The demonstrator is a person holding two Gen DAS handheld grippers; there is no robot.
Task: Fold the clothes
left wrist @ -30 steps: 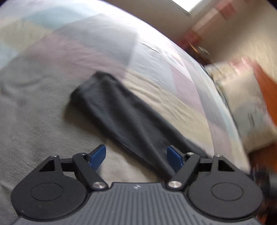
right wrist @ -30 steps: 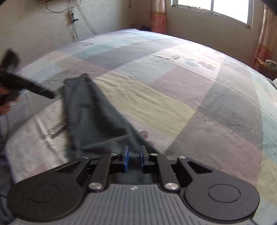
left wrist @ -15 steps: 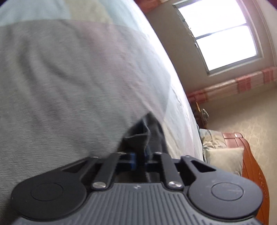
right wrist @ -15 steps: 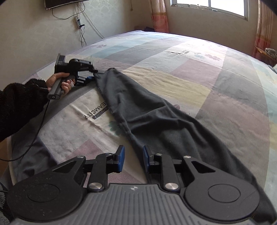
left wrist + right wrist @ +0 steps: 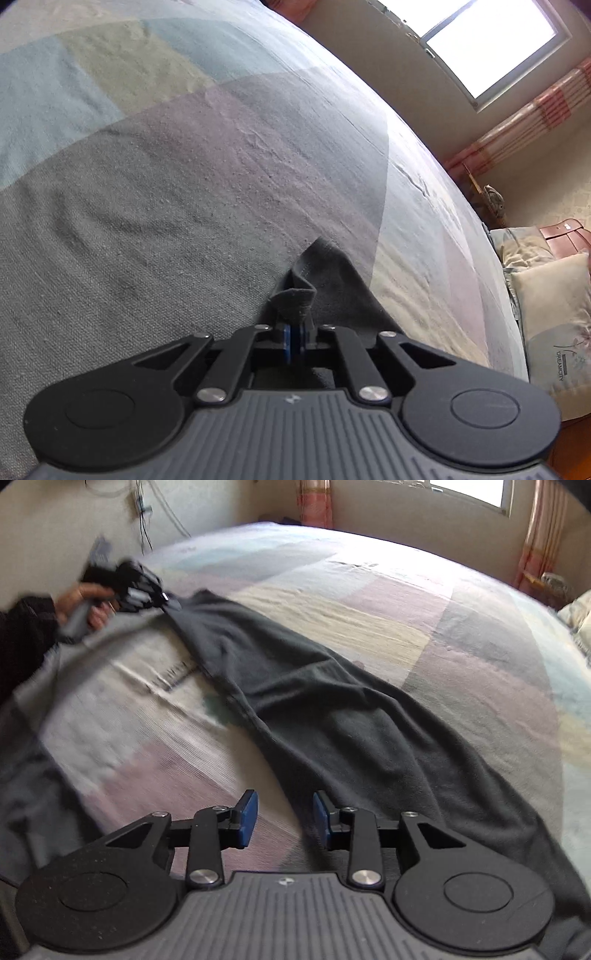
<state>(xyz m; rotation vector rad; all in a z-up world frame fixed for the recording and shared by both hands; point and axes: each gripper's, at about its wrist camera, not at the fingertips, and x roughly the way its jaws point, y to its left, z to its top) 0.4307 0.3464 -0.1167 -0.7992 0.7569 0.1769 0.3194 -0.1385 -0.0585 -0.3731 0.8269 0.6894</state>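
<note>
Dark grey garment [image 5: 332, 716] laid out in a long band across patchwork bedspread [image 5: 480, 672], running from far left corner toward near right edge of right wrist view. Fabric creased along its length, folded lengthwise, flat on the bed for most of its run.

Left gripper [image 5: 294, 341]: jaws closed tight on the far end of the garment, blue pads pressed together with a bunched tuft of cloth standing up just above them. Same gripper seen from right wrist view at [image 5: 168, 602], blurred, held by a hand [image 5: 86, 603] with a black sleeve [image 5: 26, 635] behind; cloth pulled to a point where pinched.

Right gripper [image 5: 284, 818]: jaws part-way apart and opening, blue fingertips [image 5: 246, 819] clear of the cloth. Garment edge passing just beside the right pad; nothing pressed between them, bedspread visible in the gap.

Pillow [image 5: 554, 314] with floral print at bed head, right side of left wrist view. Window [image 5: 491, 40] and striped curtain [image 5: 535, 122] beyond the bed. Cables [image 5: 147, 520] hanging on far wall.
</note>
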